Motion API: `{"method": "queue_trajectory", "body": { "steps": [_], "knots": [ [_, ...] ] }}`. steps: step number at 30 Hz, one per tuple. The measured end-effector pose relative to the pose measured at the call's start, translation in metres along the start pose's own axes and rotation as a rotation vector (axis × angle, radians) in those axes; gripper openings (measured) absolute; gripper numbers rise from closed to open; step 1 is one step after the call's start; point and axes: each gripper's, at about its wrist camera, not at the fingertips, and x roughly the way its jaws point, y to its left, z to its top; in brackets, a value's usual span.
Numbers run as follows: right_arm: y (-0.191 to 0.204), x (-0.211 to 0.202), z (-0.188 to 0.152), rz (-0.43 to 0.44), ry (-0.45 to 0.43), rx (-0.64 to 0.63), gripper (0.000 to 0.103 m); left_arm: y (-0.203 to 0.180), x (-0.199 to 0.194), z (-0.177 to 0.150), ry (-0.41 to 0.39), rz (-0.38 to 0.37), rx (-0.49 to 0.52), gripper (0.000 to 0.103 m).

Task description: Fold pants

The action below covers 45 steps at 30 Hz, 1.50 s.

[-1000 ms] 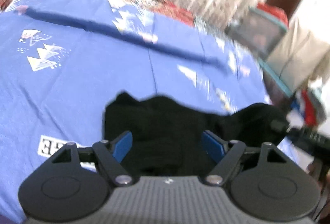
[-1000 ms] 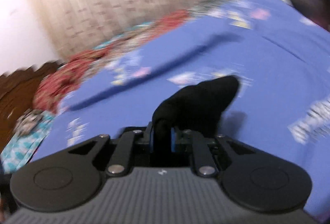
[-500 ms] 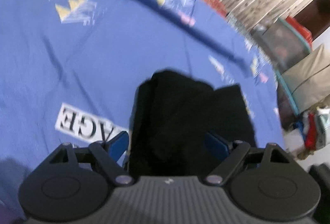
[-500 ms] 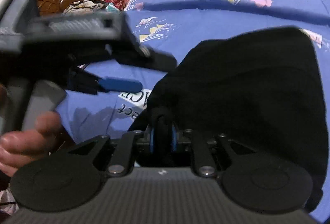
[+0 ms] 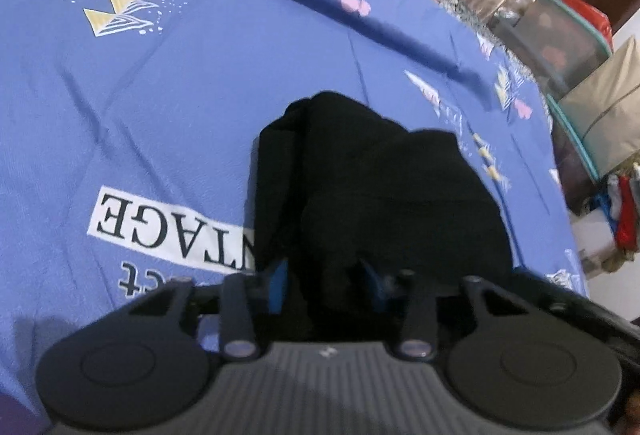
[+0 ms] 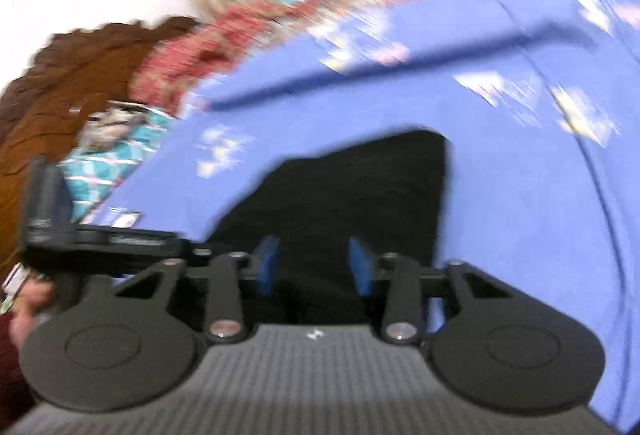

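From the left wrist, the black pants (image 5: pixel 372 195) lay bundled on the blue bedsheet (image 5: pixel 160 95), likely so a fold could be set on a flat bed. The left tool (image 5: pixel 326 285) was closing, cloth bunched between its blue pads — apparently pinching it. From the right wrist, blurred, the right tool (image 6: pixel 312 265) was opening — pads spread astride the pants (image 6: pixel 360 187), seemingly letting go.

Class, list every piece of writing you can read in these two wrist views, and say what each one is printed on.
"TAGE": black capitals in a white band on the blue bedsheet, upside down; further letters are hidden under the black pants.
"ct": on the sheet nearer the camera, upside down, the rest hidden.
Right wrist view: a small white patch on the sheet is too blurred to read.
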Motion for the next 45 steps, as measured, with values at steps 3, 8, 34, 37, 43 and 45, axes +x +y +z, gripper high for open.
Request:
{"method": "queue_trajectory", "body": {
  "steps": [3, 8, 34, 37, 43, 45],
  "knots": [
    [-0.012, 0.029, -0.022, -0.057, 0.145, 0.014, 0.032, -0.003, -0.002, -0.006, 0.011, 0.012, 0.032, 0.033],
    [0.001, 0.022, -0.030, -0.071, 0.112, -0.033, 0.034, -0.008, -0.025, 0.008, -0.035, -0.015, 0.069, 0.052],
    [-0.016, 0.036, -0.019, -0.042, 0.092, 0.010, 0.034, -0.005, -0.010, 0.085, -0.184, 0.249, 0.029, 0.003],
    [-0.015, 0.036, -0.020, -0.048, 0.089, 0.009, 0.034, -0.019, -0.027, 0.071, -0.190, 0.163, 0.048, 0.007],
    [-0.010, 0.033, -0.021, -0.066, 0.085, 0.015, 0.035, -0.059, -0.031, 0.024, -0.144, 0.078, 0.223, 0.010],
    [-0.006, 0.030, -0.022, -0.071, 0.086, 0.002, 0.037, -0.068, -0.028, 0.007, -0.123, 0.066, 0.286, 0.010]
  ]
}}
